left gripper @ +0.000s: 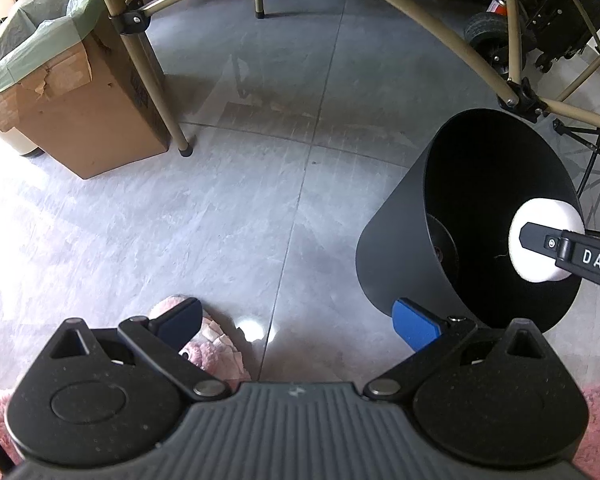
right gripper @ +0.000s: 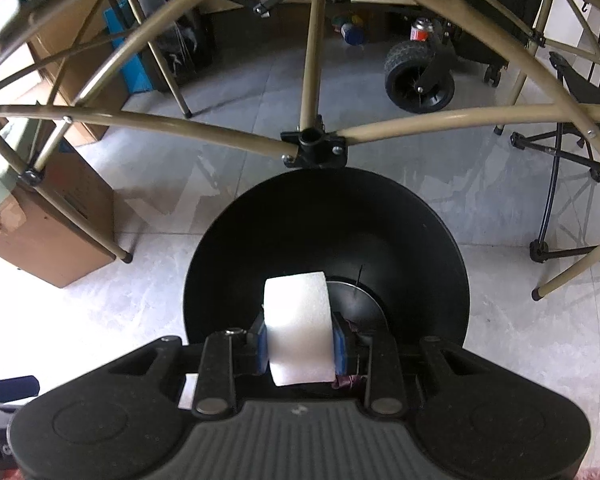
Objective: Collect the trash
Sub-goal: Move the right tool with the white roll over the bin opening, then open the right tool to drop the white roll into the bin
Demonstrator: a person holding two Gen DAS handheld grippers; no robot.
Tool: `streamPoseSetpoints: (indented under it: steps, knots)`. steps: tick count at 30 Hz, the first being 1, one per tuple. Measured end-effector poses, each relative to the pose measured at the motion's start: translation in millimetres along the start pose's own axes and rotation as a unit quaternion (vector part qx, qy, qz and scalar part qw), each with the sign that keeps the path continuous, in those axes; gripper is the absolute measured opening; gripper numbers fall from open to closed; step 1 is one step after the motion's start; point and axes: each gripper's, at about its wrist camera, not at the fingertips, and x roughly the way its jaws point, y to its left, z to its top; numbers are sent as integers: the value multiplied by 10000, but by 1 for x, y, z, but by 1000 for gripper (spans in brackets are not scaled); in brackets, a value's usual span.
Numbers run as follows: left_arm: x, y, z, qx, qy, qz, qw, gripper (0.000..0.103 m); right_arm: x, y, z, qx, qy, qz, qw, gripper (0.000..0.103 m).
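A black round trash bin (left gripper: 396,236) stands on the grey tiled floor at the right of the left wrist view; it also fills the middle of the right wrist view (right gripper: 324,216). My right gripper (right gripper: 302,342) is shut on a white foam cylinder (right gripper: 300,324) and holds it over the bin's open mouth. The same foam piece (left gripper: 540,216) and right gripper finger (left gripper: 572,250) show above the bin's rim in the left wrist view. My left gripper (left gripper: 296,322) is open and empty, low over the floor just left of the bin.
A cardboard box lined with a green bag (left gripper: 72,92) stands at the left. Tan metal table legs and struts (right gripper: 220,132) cross behind the bin. A pink fluffy slipper (left gripper: 216,344) lies under my left gripper. A black wheel (right gripper: 418,78) stands farther back.
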Motion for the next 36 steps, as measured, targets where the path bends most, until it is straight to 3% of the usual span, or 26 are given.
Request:
streamPoseSetpoints:
  steps: [21,22,24,25,26,36]
  knots:
    - [15,-3,1,134,196,130,9996,103,25,-1,-4,-122,382,-141,9991,30]
    - [15,-3,1,136,195,131,9996,103,24,-1,-4,-87,385,-151,9991,35]
    - [15,-3,1,140,195,128,9996,103,24,-3,-2,-15,409,-197,9990,61]
    - [15,-3,1,139,196,129,9996,103,24,-3,-2,-19,398,-247,9989,79]
    - [15,-3,1,138,197,131,9996,103,24,-2,-2,-41,392,-310,9987,89]
    - [15,-2,-2,159,187,138,9996,103,25,-3,-6,-96,542,-311,9980,99]
